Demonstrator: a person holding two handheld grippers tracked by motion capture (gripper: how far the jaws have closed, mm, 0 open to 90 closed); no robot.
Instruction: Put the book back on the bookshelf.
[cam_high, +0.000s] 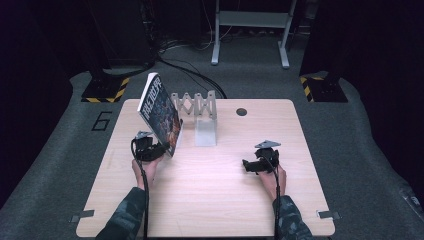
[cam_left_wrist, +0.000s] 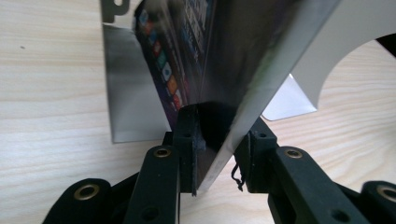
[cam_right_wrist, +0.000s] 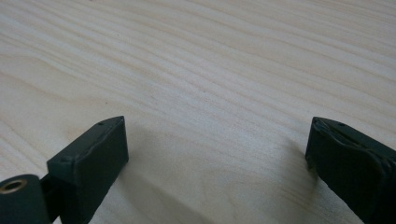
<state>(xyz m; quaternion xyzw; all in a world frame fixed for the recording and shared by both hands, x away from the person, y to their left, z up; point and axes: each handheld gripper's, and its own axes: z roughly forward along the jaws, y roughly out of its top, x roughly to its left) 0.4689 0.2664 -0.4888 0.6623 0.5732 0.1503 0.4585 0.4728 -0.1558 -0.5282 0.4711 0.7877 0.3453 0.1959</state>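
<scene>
L gripper (cam_high: 159, 148), near desk (cam_high: 210, 200) left edge: jaws clamped on lower corner of book (cam_high: 161, 113), held tilted, lifted off desk, just left of white rack (cam_high: 198, 112) near far edge. R gripper (cam_high: 252, 165), toward right edge: jaws spread wide, nothing between, low over bare wood.

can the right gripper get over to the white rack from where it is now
Probably yes. The right gripper sits open and empty over bare table, and nothing lies between it and the white rack. The book in the left gripper stands at the rack's far side.
</scene>
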